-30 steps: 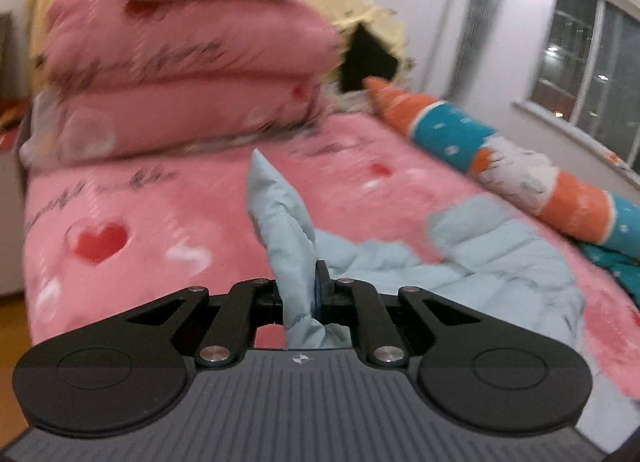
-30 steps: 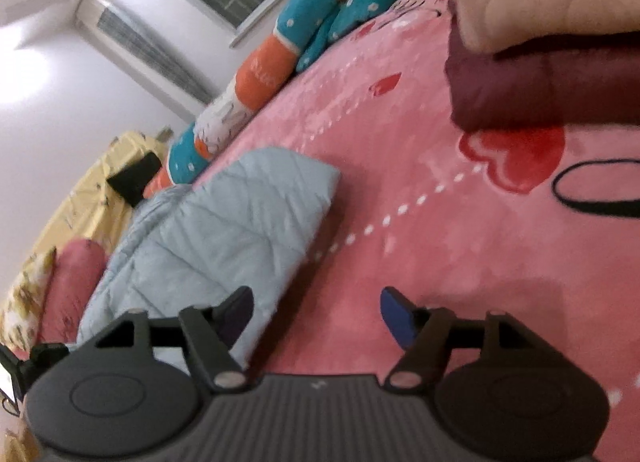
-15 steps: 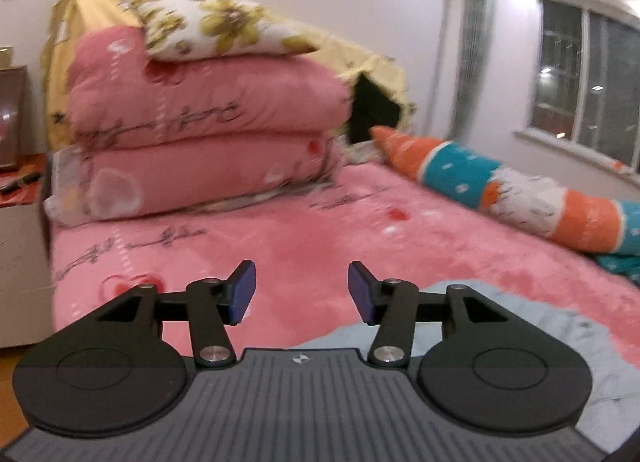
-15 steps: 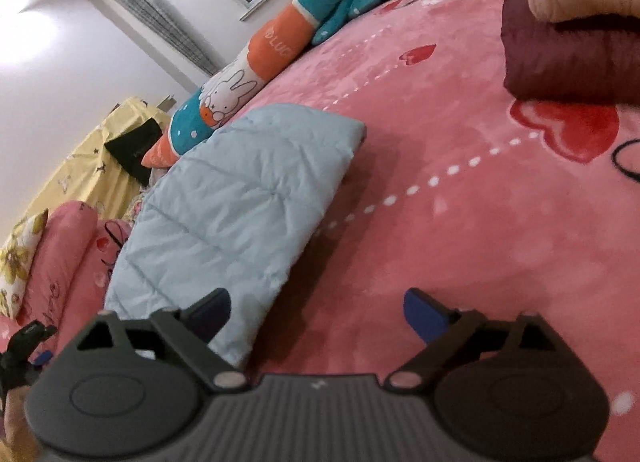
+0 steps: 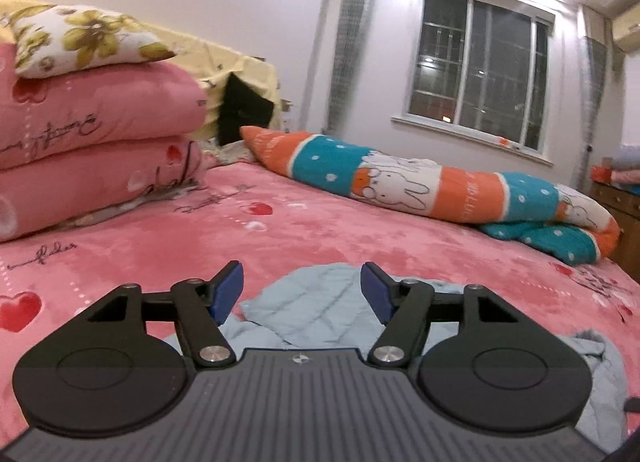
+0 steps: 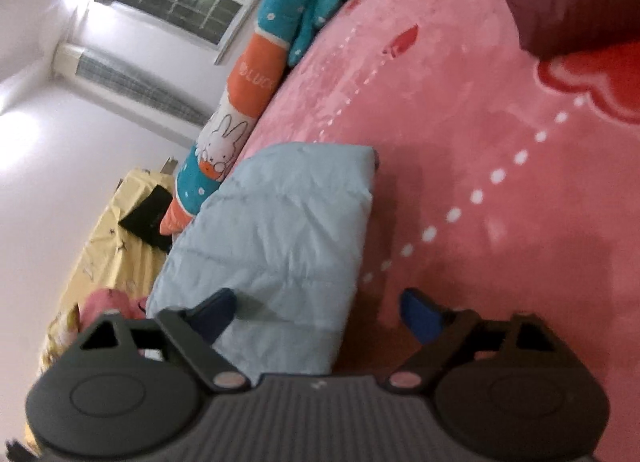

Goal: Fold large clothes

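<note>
Plainly the pale blue quilted jacket (image 6: 280,230), lying on the pink bed (image 6: 460,166) just beyond my tongs, is puffy, soft and light, probably slippery. My left gripper (image 5: 301,291) is opening over it, empty; my right gripper (image 6: 316,312) is closing with nothing pinched, its left finger over the near hem. I judge the stitched hem corners the best hold.

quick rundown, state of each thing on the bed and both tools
left tool: jaws opening, nothing gripped
right tool: jaws closing, not yet gripping the jacket
light blue jacket: folded, lying flat on the bed
pink quilts: folded, stacked
floral pillow: on top of the quilts
</note>
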The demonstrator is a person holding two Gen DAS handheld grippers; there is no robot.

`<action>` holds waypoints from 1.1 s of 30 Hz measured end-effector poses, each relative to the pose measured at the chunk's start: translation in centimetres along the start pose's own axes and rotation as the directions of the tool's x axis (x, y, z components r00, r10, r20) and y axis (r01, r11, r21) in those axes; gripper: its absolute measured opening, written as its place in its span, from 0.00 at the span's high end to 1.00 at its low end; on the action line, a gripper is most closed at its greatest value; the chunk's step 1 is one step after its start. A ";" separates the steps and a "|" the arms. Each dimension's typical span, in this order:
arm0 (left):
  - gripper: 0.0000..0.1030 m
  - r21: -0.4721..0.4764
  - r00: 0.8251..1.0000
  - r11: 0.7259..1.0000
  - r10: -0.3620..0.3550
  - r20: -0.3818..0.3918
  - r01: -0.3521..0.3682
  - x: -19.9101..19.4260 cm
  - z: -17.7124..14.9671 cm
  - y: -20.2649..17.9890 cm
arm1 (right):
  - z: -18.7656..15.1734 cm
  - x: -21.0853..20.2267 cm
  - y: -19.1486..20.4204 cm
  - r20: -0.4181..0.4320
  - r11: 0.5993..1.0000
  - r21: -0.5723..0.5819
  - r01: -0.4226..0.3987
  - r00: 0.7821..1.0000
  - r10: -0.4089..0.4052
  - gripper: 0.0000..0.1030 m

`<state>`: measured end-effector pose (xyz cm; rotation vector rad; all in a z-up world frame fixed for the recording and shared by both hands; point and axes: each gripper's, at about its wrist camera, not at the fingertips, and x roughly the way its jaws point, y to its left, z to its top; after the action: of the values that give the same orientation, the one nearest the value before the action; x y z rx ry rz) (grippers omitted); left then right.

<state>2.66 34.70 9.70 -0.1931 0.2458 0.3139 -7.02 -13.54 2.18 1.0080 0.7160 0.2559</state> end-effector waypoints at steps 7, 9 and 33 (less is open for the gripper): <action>0.15 -0.002 1.000 1.000 -0.021 0.010 0.021 -0.5 0.7 1.8 | 1.1 -0.3 3.1 0.021 0.999 -0.029 -0.023 1.000 0.023 0.88; 0.15 -0.006 1.000 1.000 -0.022 0.014 0.022 -1.0 0.9 2.1 | 1.3 -1.3 4.8 0.040 0.996 -0.056 -0.064 0.997 0.066 0.93; 0.04 0.101 0.993 0.991 -0.093 0.071 0.085 -11.6 3.5 2.8 | -12.1 -7.0 12.3 -0.544 0.877 -0.060 -0.476 0.752 0.372 0.98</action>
<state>-8.19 34.83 15.77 -0.0949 0.1771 0.2194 -18.68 -2.39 11.47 0.9064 0.9182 1.0197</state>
